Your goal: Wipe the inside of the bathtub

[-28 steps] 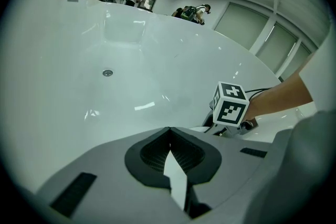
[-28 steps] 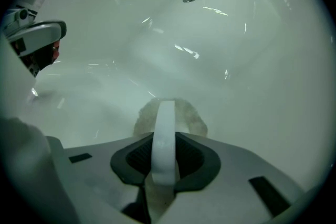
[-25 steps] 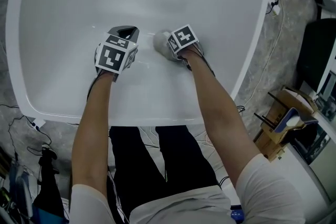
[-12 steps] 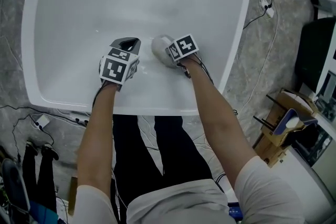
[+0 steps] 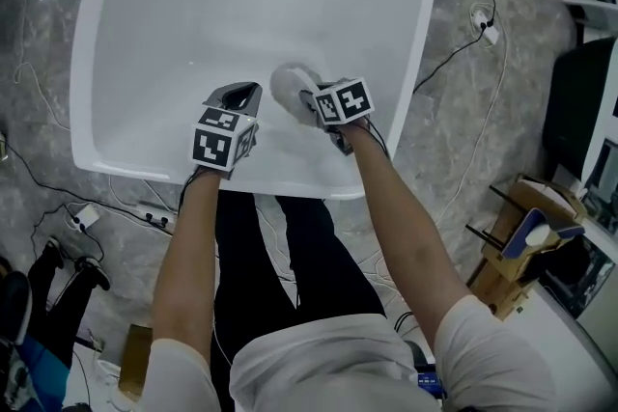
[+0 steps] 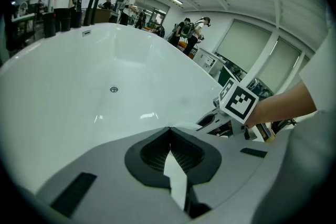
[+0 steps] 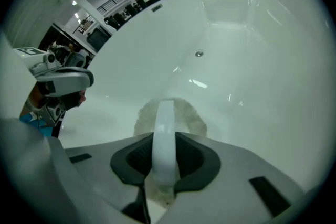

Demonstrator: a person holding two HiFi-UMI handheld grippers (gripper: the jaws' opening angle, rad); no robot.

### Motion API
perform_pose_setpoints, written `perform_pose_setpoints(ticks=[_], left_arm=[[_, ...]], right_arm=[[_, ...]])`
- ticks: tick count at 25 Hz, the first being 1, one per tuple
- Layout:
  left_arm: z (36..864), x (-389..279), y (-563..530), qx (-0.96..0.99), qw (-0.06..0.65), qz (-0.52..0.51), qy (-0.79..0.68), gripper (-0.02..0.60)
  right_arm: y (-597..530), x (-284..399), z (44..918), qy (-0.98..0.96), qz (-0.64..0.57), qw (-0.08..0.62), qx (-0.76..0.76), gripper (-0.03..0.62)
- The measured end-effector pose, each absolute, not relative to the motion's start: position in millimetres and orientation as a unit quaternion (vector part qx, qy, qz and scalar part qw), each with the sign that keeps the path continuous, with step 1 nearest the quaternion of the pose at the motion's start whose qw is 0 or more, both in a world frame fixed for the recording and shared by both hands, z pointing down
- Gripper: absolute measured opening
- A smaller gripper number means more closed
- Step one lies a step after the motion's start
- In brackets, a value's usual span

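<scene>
Fingers (image 7: 131,161), right gripper (image 7: 164,162), clamp brush (image 7: 165,128) near bathtub (image 5: 253,182) rim; open ahead.

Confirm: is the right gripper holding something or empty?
Holding. The right gripper has its jaws shut on the white handle of a fluffy pad inside the bathtub.

White bathtub (image 5: 193,14), whitish scrubber (image 5: 288,85), grey marbled floor (image 5: 463,150)
</scene>
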State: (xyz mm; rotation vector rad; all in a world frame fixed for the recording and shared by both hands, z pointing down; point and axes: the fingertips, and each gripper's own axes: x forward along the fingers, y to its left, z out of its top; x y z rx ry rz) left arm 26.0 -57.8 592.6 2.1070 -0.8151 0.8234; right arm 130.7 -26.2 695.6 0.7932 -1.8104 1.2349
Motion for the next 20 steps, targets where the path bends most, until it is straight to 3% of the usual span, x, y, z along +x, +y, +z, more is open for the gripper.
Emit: perform_pose_setpoints(ticks=[20], left_arm=[[380, 22, -38, 0.820, 0.327, 0.212, -0.418, 0.011]], right_arm=[[-50, 117, 430, -0.820, 0.404, 0.193, 0.357, 0.095]])
